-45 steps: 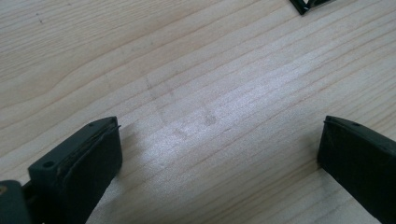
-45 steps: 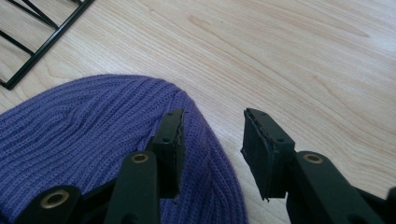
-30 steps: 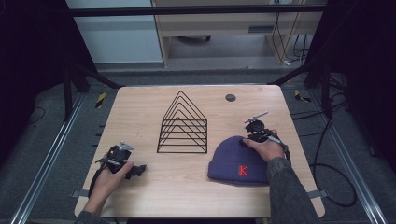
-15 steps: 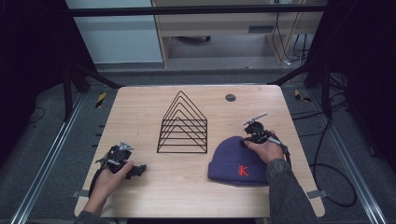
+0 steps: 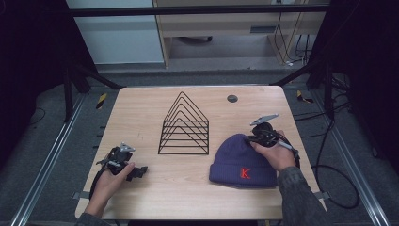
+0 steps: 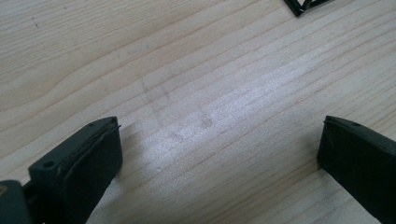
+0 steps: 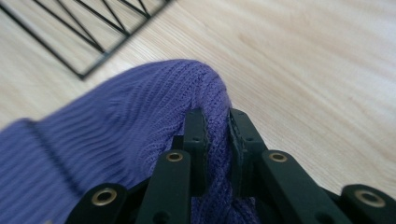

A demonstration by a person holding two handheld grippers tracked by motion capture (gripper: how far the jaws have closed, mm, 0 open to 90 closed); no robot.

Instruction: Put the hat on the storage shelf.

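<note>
The table is showing a pale wood-grain top with rounded corners, smooth and matte. Near its middle a black wire rack is standing, thin rods bent into nested house-shaped frames. To the rack's right, toward the near edge, a purple knitted beanie is lying flat, ribbed and soft, with a folded cuff bearing a red letter K. A small dark round disc is sitting near the far edge.

The right hand-held gripper is pinching a fold of the beanie's crown, its black jaws pressed together on the knit. A second ago those jaws were standing wider at the crown; they have just been closing, and the pinched tip is now lifting slightly off the table. The left hand-held gripper is resting low over bare wood at the near left, jaws wide apart with nothing between them, unchanged from before.
</note>
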